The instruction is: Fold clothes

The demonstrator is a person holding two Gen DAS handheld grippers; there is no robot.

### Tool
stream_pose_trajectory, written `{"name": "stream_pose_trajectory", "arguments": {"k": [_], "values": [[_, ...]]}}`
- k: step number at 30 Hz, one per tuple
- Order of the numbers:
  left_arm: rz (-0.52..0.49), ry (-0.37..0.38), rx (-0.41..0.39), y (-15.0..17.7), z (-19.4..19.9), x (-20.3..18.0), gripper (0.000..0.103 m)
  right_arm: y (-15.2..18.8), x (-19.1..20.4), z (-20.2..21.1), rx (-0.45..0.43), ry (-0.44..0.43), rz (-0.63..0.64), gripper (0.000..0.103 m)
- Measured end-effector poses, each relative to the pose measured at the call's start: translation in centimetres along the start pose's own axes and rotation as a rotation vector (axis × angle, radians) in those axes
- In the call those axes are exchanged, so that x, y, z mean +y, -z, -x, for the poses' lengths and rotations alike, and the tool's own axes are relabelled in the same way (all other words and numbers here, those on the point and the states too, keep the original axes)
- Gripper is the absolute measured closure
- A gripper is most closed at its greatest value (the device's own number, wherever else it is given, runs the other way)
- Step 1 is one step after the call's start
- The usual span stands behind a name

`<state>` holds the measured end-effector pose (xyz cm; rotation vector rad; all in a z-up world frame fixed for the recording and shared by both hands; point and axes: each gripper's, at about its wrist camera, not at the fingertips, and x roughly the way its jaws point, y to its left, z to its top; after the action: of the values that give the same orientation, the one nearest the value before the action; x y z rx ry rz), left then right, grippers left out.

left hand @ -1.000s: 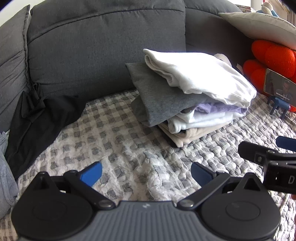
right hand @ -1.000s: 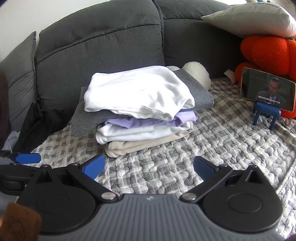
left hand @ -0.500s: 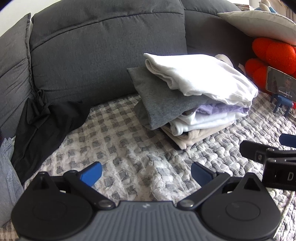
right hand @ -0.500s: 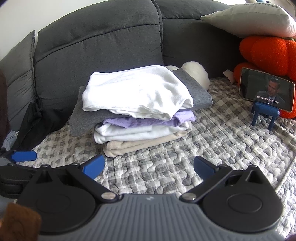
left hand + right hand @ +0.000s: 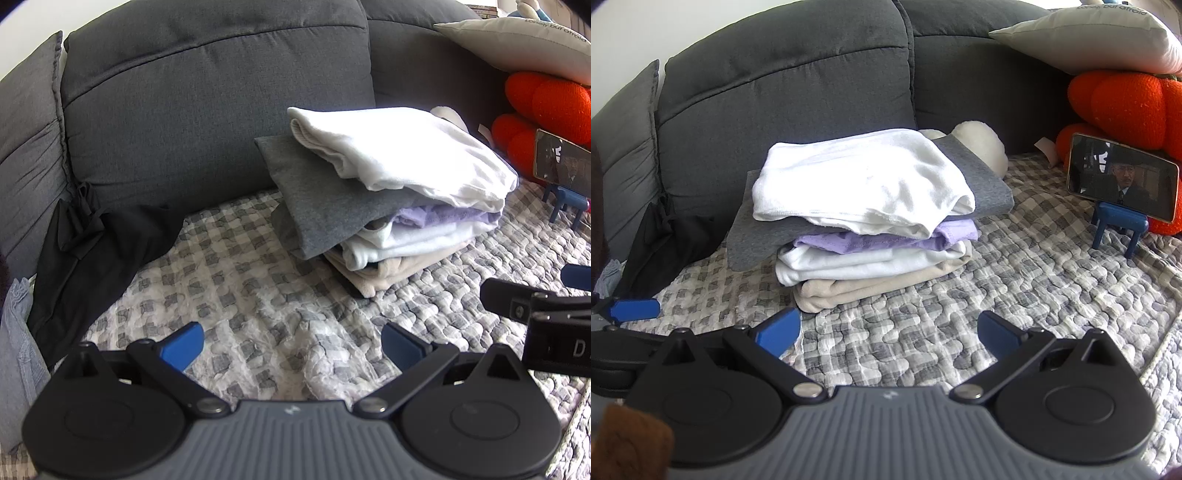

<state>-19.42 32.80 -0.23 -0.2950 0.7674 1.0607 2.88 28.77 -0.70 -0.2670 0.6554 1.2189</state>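
A stack of folded clothes (image 5: 399,192) (image 5: 864,218) rests on the checked quilt, topped by a white garment (image 5: 857,181) over a grey one (image 5: 314,199), then lilac, white and beige layers. An unfolded black garment (image 5: 96,251) lies crumpled at the sofa's left corner, with a pale blue cloth (image 5: 14,343) beside it. My left gripper (image 5: 291,341) hovers open over bare quilt, in front and left of the stack. My right gripper (image 5: 888,330) is open too, just in front of the stack, holding nothing. Each gripper shows at the other view's edge.
The grey sofa back (image 5: 207,96) closes off the far side. A phone on a blue stand (image 5: 1123,181) plays video at the right, before orange plush cushions (image 5: 1123,99) and a pale pillow (image 5: 1100,37). Checked quilt (image 5: 1015,280) covers the seat.
The left gripper has drifted slightly left, so the stack sits further right in its view and more of the black garment shows. The right gripper has barely moved. Both stayed open.
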Motion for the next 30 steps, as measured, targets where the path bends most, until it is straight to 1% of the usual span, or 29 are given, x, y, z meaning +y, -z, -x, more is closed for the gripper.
{"name": "stream_pose_trajectory", "arguments": {"k": [30], "values": [[-0.021,0.017,0.007,0.13,-0.26,-0.69,0.001,0.09,0.02,-0.25,0.012,0.007,0.007,0.0]]}}
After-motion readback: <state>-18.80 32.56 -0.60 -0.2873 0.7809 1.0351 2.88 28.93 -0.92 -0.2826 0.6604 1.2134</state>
